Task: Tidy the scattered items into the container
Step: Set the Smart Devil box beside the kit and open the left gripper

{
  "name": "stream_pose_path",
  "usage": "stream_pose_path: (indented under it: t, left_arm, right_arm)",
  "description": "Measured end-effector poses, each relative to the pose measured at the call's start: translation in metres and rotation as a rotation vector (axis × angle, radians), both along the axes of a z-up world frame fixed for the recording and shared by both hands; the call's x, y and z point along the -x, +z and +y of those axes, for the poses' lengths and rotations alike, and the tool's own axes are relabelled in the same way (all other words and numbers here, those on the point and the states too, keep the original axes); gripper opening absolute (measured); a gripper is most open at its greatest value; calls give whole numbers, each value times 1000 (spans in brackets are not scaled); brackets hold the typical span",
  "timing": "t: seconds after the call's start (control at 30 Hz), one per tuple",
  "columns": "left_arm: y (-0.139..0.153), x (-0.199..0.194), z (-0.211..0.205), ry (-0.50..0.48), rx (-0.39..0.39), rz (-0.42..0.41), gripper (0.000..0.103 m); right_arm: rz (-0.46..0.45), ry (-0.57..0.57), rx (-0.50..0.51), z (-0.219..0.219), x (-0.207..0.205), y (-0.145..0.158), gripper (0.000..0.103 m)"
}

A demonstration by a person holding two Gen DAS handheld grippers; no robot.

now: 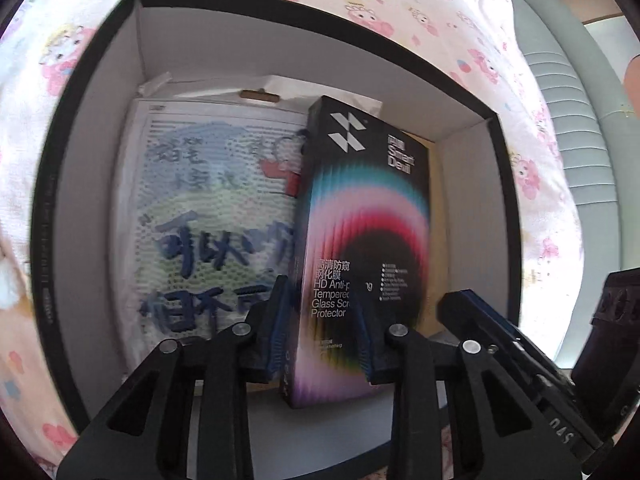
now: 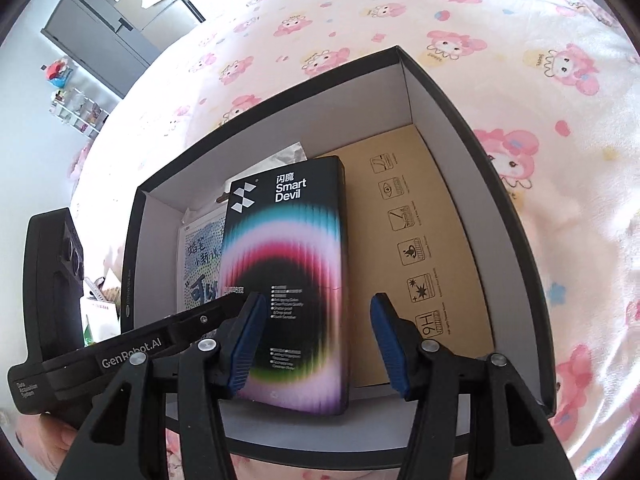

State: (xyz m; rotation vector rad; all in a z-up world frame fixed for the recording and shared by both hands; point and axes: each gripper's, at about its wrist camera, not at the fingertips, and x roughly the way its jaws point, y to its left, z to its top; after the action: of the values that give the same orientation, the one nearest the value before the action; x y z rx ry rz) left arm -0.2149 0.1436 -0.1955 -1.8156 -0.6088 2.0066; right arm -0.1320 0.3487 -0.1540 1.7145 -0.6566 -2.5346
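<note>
Inside the box (image 2: pixel 408 92), left tongs (image 1: pixel 326 336) clamp the protector pack (image 1: pixel 356 240); right tongs (image 2: pixel 316 340) gape empty.

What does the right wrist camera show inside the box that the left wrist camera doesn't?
Only the right wrist view shows the brown card with printed icons clearly, lying flat beside the Smart Devil box. Only the left wrist view shows the whole handwritten white packet. Both show the open container, the pink bedsheet, and both grippers, left gripper and right gripper.

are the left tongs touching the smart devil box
Touching. In the left wrist view the left tongs have a blue pad pressed against each side of the Smart Devil box, with no gap, inside the container.
</note>
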Motion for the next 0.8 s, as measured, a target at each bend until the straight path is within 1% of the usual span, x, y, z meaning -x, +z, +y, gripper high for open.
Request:
stream_pose_path:
  t: [0.03, 0.07, 0.1, 0.17, 0.23, 0.33, 0.4, 0.47, 0.5, 0.53, 0.57, 0.6, 0.7, 0.73, 0.8]
  left_arm:
    - [-1, 0, 0, 2, -55, -18, 29]
    - [-1, -1, -3, 21, -72, -21, 29]
    - [1, -1, -7, 39, -59, -8, 29]
    - [5, -3, -16, 66, -2, 21, 29]
    - [6, -6, -25, 69, 30, 26, 29]
    - [8, -6, -33, 59, 79, 33, 29]
    - [9, -8, -34, 51, 63, 36, 29]
    - [8, -10, -34, 46, 75, 39, 29]
    - [8, -11, -32, 40, 83, 40, 29]
    - [6, -11, -30, 34, 85, 36, 29]
    - [4, -7, -23, 31, 84, 30, 29]
    - [4, 6, -17, 26, 83, 23, 29]
    - [5, 12, -14, 17, 88, 19, 29]
    - [4, 12, -13, 15, 86, 18, 29]
    - [3, 12, -12, 13, 83, 20, 29]
  right_arm:
    - [-3, -2, 3, 1, 0, -1, 51]
    - [-6, -2, 6, 1, -1, -1, 51]
    - [-9, 1, 7, 1, -1, -2, 51]
    - [-9, 19, 4, -2, -1, -1, 51]
    - [-19, 66, -20, -10, 4, -3, 51]
    - [-54, 167, -97, -25, 15, -9, 51]
    - [-79, 222, -150, -36, 29, -16, 51]
    - [-91, 249, -230, -43, 34, -21, 52]
    - [-94, 246, -275, -44, 36, -22, 52]
    - [-99, 235, -295, -42, 37, -23, 53]
    - [-103, 220, -292, -38, 37, -24, 53]
    - [-106, 202, -291, -34, 37, -24, 53]
    - [-129, 133, -313, -19, 37, -24, 53]
    - [-137, 107, -305, -13, 37, -24, 53]
    - [-144, 62, -227, 0, 36, -23, 53]
